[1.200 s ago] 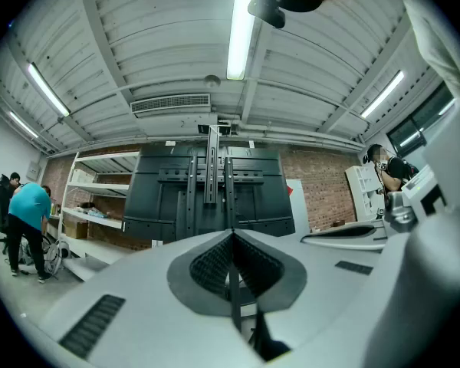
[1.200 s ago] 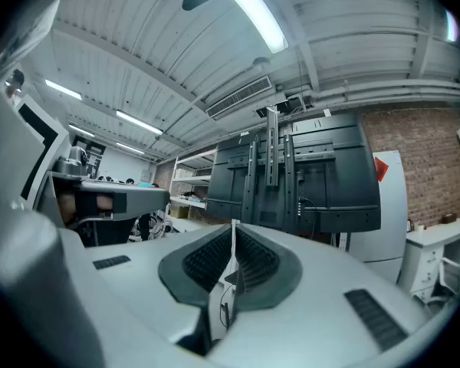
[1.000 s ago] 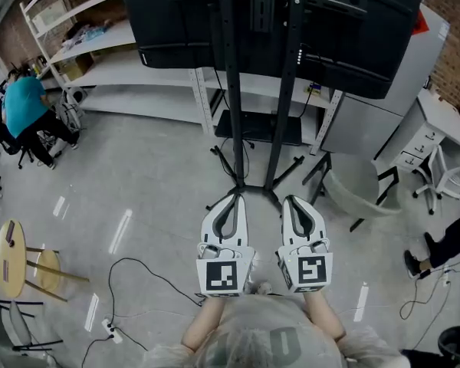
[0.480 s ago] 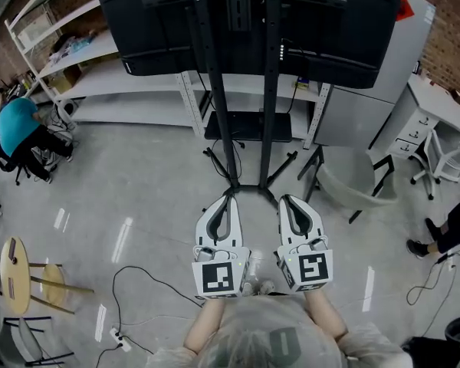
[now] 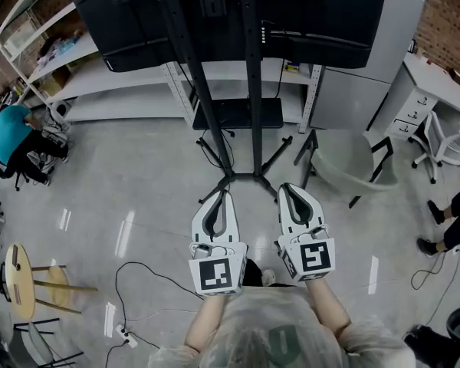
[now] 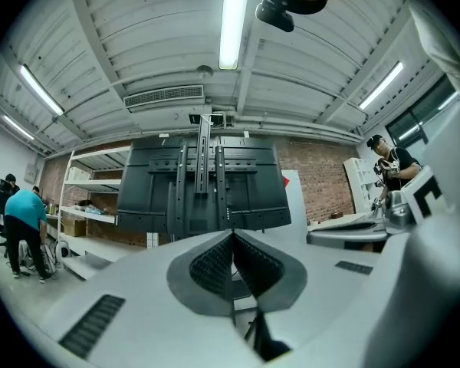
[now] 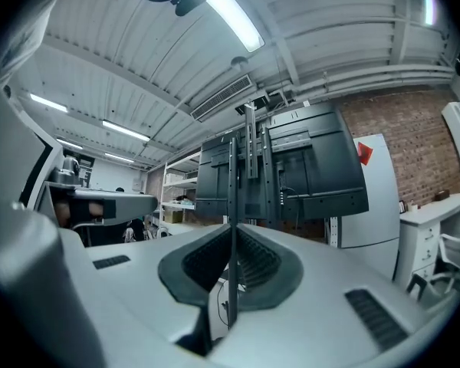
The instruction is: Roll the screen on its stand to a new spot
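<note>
The big black screen (image 5: 230, 14) shows its back, mounted on two dark uprights of a wheeled stand (image 5: 241, 176) on the grey floor just ahead of me. In the head view my left gripper (image 5: 221, 196) and right gripper (image 5: 286, 189) are held side by side at waist height, pointing at the stand's base and short of it. Both are shut with nothing between the jaws. The left gripper view has the screen (image 6: 203, 190) beyond the left gripper (image 6: 231, 236). In the right gripper view the screen (image 7: 291, 171) stands past the right gripper (image 7: 231, 232).
White shelving (image 5: 100, 60) runs behind the screen. A grey cabinet (image 5: 368, 83), a grey tub (image 5: 353, 167), a white desk (image 5: 437, 90) and an office chair (image 5: 445, 140) stand at the right. A cable (image 5: 130, 271) and a wooden stool (image 5: 15, 271) lie left. A person in teal (image 5: 11, 133) is far left.
In the head view the screen and its stand have drifted to the left and the floor has shifted with them. Both grippers stay shut and side by side.
</note>
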### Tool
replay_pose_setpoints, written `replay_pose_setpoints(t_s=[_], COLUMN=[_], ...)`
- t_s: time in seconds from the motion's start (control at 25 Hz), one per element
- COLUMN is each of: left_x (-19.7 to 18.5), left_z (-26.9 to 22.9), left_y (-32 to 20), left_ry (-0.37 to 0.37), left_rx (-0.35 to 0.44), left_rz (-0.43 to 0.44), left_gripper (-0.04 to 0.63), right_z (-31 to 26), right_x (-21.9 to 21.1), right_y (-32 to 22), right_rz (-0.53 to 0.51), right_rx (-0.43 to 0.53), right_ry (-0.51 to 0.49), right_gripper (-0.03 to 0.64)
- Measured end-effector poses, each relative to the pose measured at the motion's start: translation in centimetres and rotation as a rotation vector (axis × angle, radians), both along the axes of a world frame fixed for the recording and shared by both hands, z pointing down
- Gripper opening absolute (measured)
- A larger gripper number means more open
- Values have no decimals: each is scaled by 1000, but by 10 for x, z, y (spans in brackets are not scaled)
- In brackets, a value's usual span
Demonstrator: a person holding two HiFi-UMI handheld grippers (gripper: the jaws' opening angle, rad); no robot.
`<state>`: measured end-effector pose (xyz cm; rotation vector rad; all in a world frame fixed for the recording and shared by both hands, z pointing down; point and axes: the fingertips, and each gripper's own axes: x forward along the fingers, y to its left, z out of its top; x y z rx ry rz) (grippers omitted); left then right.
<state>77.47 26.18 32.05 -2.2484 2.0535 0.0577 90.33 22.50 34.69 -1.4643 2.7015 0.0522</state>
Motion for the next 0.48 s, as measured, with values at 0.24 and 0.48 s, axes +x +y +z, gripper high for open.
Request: replay_pose_setpoints(t_s=[0.24, 0.48], left_x=[-8, -24], left_z=[20, 26], left_y=[-24, -91], left_ry=[11, 29], left_rx=[-33, -23], left_rz=[-15, 11], left_gripper=[15, 15], right_z=[5, 16], right_x=[-8, -23], right_y=[-17, -77], right_rz=[-25, -1], right_rx=[13, 6], right_ry=[22, 42], right_gripper=[28, 28])
